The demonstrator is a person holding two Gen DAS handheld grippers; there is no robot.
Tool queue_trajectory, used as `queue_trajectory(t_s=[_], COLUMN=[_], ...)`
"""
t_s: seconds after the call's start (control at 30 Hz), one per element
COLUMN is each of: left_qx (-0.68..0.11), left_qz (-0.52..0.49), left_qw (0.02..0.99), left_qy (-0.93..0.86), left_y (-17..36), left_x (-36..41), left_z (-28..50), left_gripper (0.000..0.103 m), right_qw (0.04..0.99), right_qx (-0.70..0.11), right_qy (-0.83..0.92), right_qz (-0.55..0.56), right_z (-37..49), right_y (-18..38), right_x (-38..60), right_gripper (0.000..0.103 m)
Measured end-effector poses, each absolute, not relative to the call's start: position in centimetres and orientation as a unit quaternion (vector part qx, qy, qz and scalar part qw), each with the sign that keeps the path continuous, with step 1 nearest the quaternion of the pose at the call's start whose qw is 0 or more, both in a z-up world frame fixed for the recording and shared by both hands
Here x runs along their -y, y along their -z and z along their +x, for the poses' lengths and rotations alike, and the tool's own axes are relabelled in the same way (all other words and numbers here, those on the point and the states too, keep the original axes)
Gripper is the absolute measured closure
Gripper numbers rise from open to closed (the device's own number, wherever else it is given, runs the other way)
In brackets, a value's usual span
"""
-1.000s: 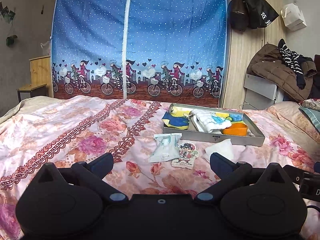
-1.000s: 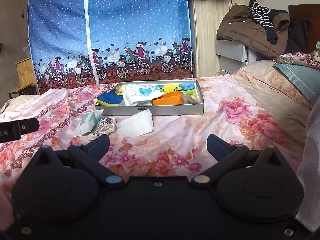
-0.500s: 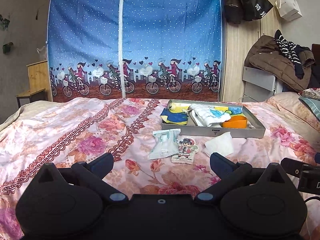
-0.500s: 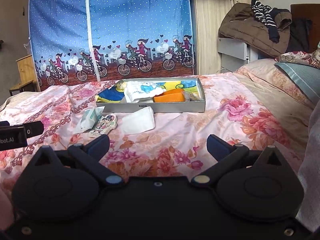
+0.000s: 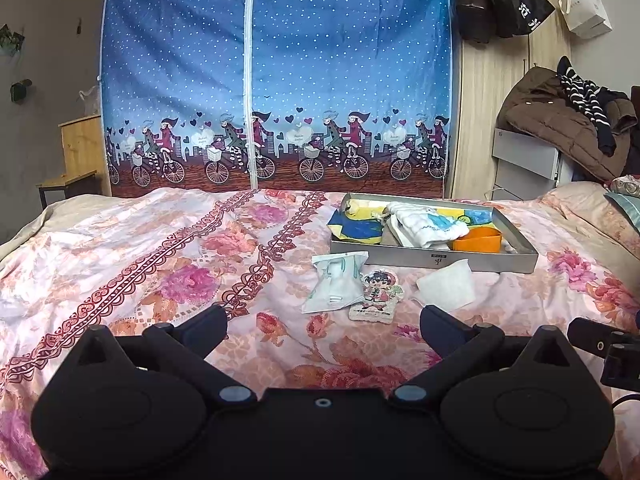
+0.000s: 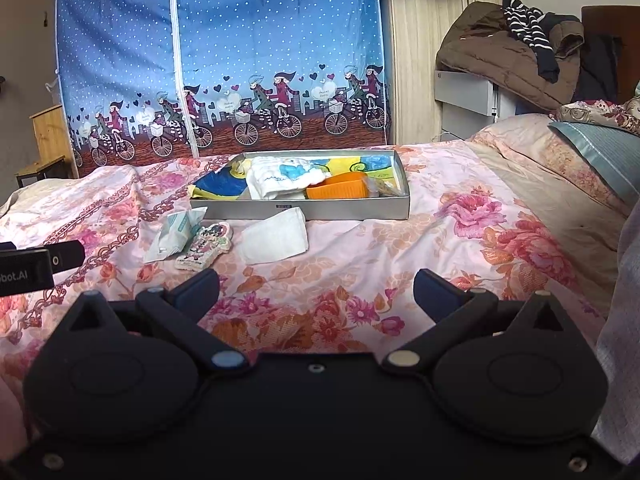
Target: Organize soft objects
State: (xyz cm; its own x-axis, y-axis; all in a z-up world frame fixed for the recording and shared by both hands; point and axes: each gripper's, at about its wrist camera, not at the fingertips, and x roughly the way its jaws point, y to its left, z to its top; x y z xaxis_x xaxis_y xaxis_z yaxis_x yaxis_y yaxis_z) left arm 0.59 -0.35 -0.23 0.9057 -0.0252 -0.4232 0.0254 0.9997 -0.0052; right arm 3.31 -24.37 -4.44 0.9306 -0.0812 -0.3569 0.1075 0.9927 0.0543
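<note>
Soft objects: three lie loose on the floral bedspread (image 5: 168, 240), all on the near side of the grey tray (image 5: 436, 258). Folded white cloth (image 5: 448, 284) sits just in front of the tray's front wall, toward its right half. Packaged face mask (image 5: 338, 282) lies off the tray's near left corner; cartoon-figure sachet (image 5: 378, 292) touches the mask's right edge. Tray already holds a blue-and-yellow cloth (image 5: 356, 228), a white printed towel (image 5: 428, 222) and an orange container (image 5: 478, 239).

Handling, judged: all three loose items look light and limp. The cloth will sag and may unfold if pinched by one corner; take it at the folded edge, through all layers. The mask's wrapper looks slick and crinkly; grip its flat sealed margin, not the puffed middle. The sachet looks flat, hard to get under on soft bedding; press in at its edge.

Left gripper (image 5: 322, 318) and right gripper (image 6: 316, 286) both hover near the bed, well short of the tray, fingers spread wide, holding nothing.
</note>
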Motion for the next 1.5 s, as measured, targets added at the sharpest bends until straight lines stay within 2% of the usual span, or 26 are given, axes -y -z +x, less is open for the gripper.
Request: queue_trajectory(t_s=[0.43, 1.5], left_qx=[-0.229, -0.23], left_qz=[-0.005, -0.004], left_qw=[0.973, 0.973], left_qy=[0.008, 0.008], left_y=[0.65, 0.68], left_x=[0.17, 0.23], left_z=[1.29, 1.32], left_gripper=[0.001, 0.001], right_qw=[0.977, 0.977], right_qx=[-0.206, -0.208], right_qy=[0.05, 0.05], right_qz=[0.027, 0.027], right_z=[4.18, 4.1], right_y=[4.85, 4.79], right_x=[24.44, 24.37], right_gripper=[0.0, 0.0])
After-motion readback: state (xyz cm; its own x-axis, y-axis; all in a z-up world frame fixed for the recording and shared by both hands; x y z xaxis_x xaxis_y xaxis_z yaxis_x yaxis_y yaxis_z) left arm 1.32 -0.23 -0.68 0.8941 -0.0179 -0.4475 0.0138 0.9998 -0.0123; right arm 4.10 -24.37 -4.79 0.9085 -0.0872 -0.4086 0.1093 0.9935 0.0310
